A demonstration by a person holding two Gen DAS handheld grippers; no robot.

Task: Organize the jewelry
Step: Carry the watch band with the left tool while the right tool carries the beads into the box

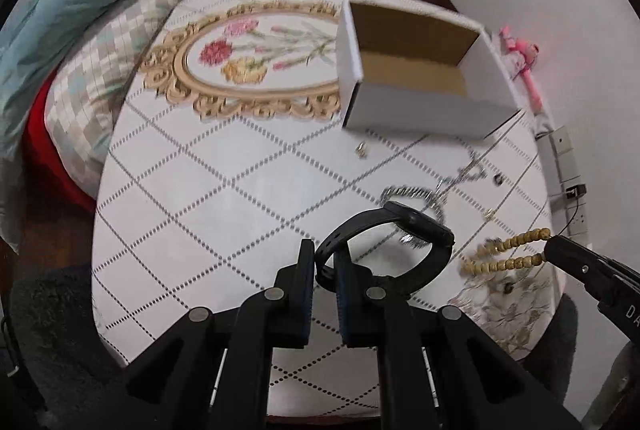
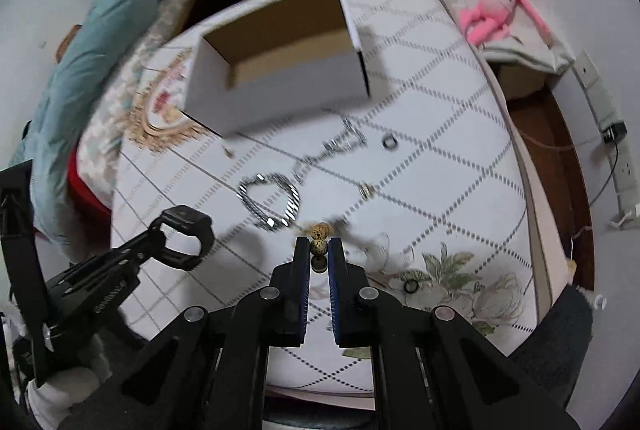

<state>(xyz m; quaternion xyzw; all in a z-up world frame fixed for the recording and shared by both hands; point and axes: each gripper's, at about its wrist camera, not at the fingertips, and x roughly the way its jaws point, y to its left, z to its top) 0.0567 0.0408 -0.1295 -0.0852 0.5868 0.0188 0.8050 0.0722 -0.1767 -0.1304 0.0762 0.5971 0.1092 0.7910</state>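
Left claw [image 1: 324,262]: closing its jaws on the strap of a black watch [image 1: 416,226], which is hanging raised above the counter [image 1: 200,189]; the watch face is sticking out ahead and to the right of the fingertips.

Right claw [image 2: 319,250]: pinching a speckled tan bead of the wooden bead bracelet [image 2: 319,236] between nearly closed jaws; in the left wrist view the bracelet [image 1: 504,254] is dangling as a loop from this claw's tip [image 1: 554,244], lifted off the counter.

Silver chain bracelet [image 2: 270,201]: lying in a loop on the counter just ahead of both claws.

Silver necklace chain [image 2: 332,149]: trailing farther ahead of the loop, toward the box; blurred.

Small dark ring [image 2: 389,141]: sitting to the right of that chain.

Small gold piece [image 2: 367,189]: resting ahead and right of the right claw; kind unclear.

Second dark ring [image 2: 411,286]: lying on the floral print just right of the right claw.

Small gold item [image 1: 362,149]: sitting just in front of the box; too small to identify.

White cardboard box [image 1: 416,105]: standing open-topped, well ahead of the claws, brown inside, nothing showing in it.

Pink plush toy [image 2: 496,5]: lying beyond the counter's right edge.
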